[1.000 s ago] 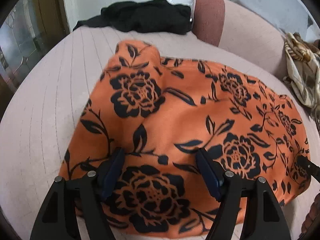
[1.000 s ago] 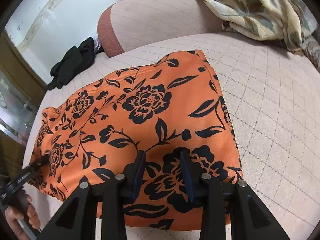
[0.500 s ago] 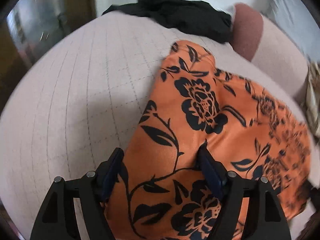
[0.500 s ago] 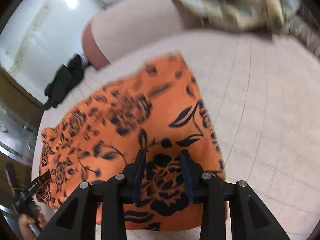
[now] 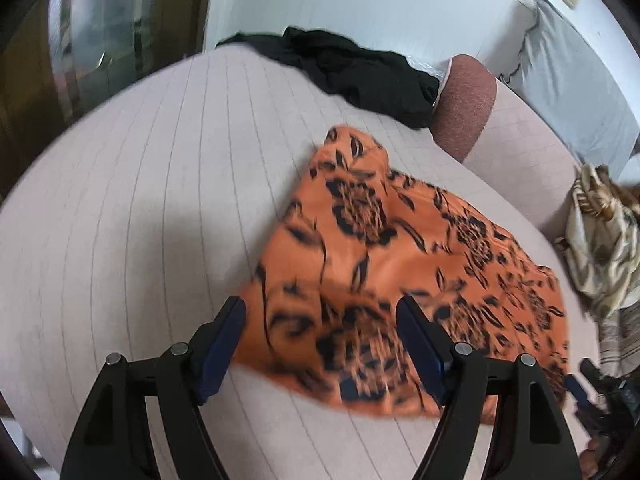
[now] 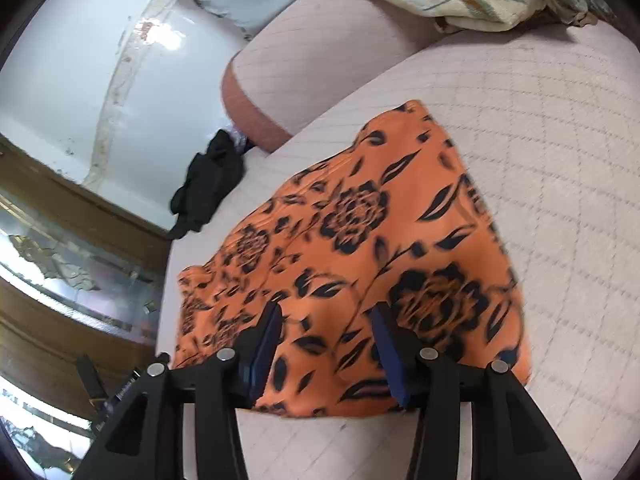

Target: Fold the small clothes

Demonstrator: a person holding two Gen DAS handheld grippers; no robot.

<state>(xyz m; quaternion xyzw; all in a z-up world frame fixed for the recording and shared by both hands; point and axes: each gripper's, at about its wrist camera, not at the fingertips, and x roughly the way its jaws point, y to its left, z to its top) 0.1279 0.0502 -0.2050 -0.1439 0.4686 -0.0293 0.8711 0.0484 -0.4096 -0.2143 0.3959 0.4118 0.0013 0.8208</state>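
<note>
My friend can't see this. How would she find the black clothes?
Start at the big pale quilted cushion that everything lies on. Follow it to its far edge, beside the reddish-brown end of the bolster. The black clothes lie there in a crumpled heap, plain and dark, unlike the orange flowered cloth spread out nearby.

Open cushion to my left and right, clutter along the back.

From the left wrist I see bare quilted sofa seat (image 5: 132, 208) left of the orange cloth (image 5: 400, 264); from the right wrist, bare seat to its right. Behind, a black garment (image 5: 360, 76), the rust-ended armrest (image 5: 464, 100) and a patterned cloth heap (image 5: 600, 240) block my way; my other tongs (image 5: 592, 396) crowd the near right corner.
</note>
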